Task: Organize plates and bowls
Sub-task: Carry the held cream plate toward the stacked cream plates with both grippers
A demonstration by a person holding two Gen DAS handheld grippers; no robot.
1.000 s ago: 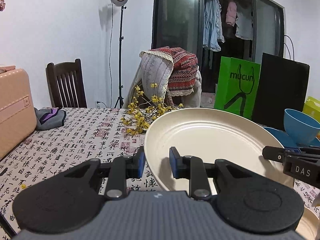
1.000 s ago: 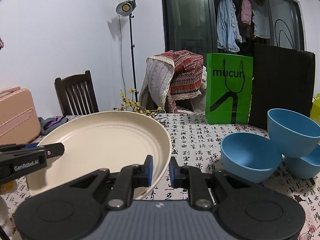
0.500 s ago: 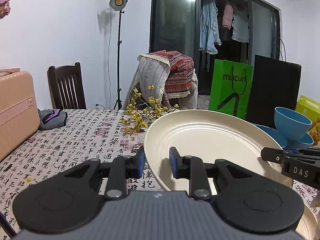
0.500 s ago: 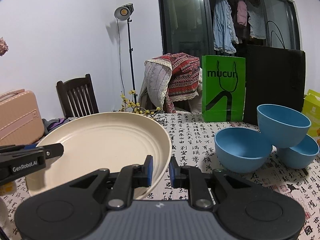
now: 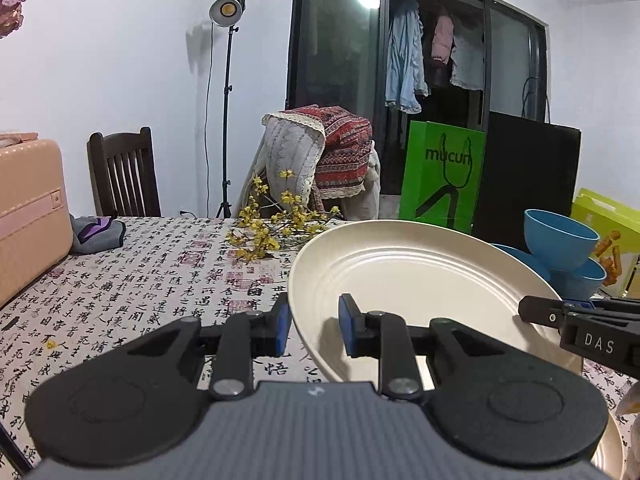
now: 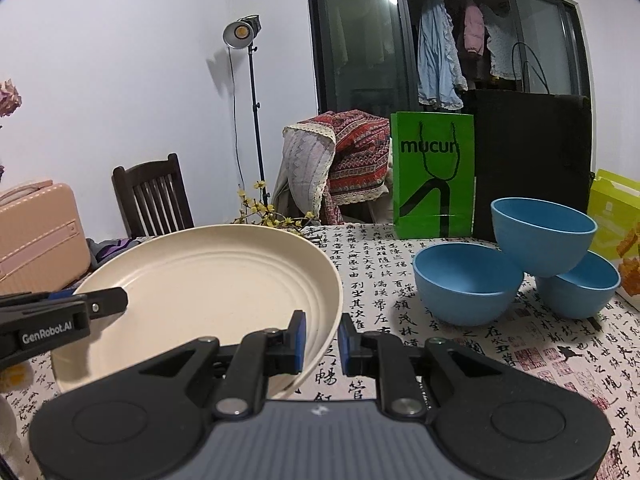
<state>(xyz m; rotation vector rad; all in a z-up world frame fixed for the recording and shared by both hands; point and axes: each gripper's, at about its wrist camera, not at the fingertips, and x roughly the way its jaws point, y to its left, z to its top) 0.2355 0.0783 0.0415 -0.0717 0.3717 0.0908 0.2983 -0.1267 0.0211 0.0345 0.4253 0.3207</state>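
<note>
Plate (image 5: 416,280) is tilted above the table (image 5: 132,280), clamped at its left rim by the left gripper (image 5: 311,324) and at its right rim by the right gripper (image 6: 322,338). Three bowls (image 6: 468,284) are clustered to its right, one perched on the other two

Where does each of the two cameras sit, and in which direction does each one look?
Left wrist: sits on the left gripper, looks forward over the table; its fingers straddle the left rim of the cream plate; the right gripper's fingers enter from the right.
Right wrist: sits on the right gripper, faces the same way; its fingers straddle the plate's right rim; the left gripper's fingers enter from the left.
Shared: the plate, three blue bowls, the green bag.
</note>
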